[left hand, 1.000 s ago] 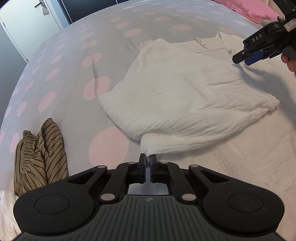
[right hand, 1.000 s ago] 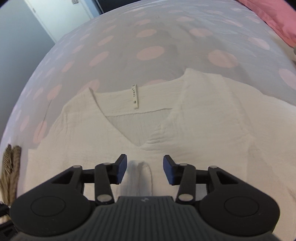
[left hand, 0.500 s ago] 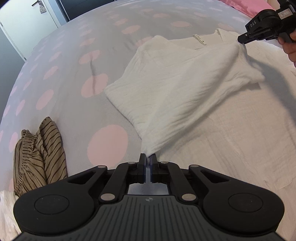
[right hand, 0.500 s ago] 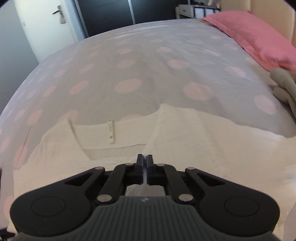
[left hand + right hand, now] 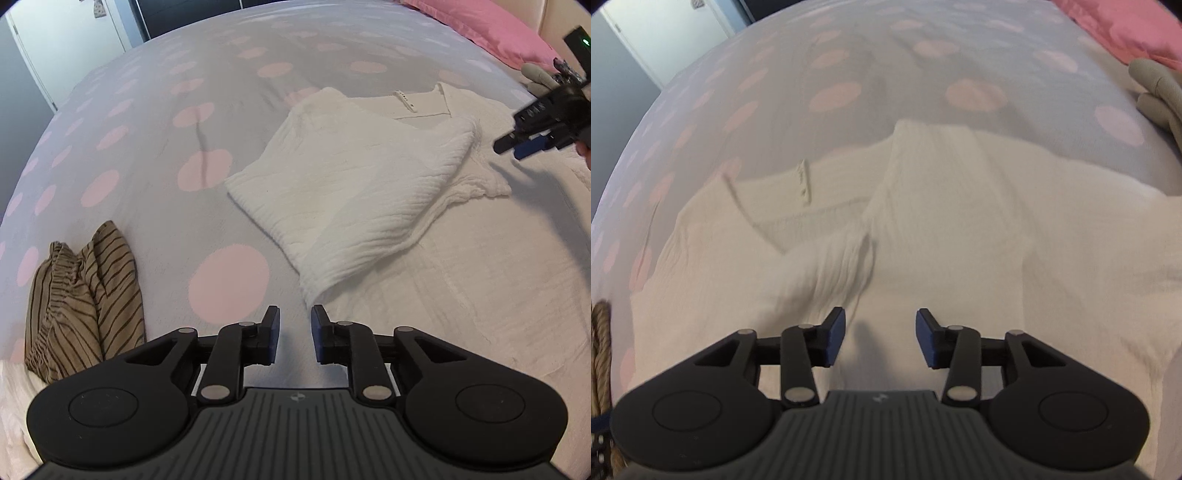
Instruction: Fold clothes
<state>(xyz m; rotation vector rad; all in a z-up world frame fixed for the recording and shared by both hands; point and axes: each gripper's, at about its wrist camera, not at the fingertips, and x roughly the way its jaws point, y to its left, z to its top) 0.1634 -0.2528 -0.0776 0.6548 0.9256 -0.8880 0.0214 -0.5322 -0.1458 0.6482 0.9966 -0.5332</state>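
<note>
The white top (image 5: 354, 184) lies spread on the polka-dot bedspread (image 5: 155, 155), its left side now folded over the middle; half a second ago that flap was stretched taut between both grippers, and it has since dropped flat, crinkled, with the neck label (image 5: 405, 101) showing. The left gripper (image 5: 293, 332) has let go, its jaws opening with nothing between them, the flap's corner just ahead. The right gripper (image 5: 881, 338) is likewise opening, empty, above the cloth. A striped brown garment (image 5: 81, 295) sits bunched at the left.
</note>
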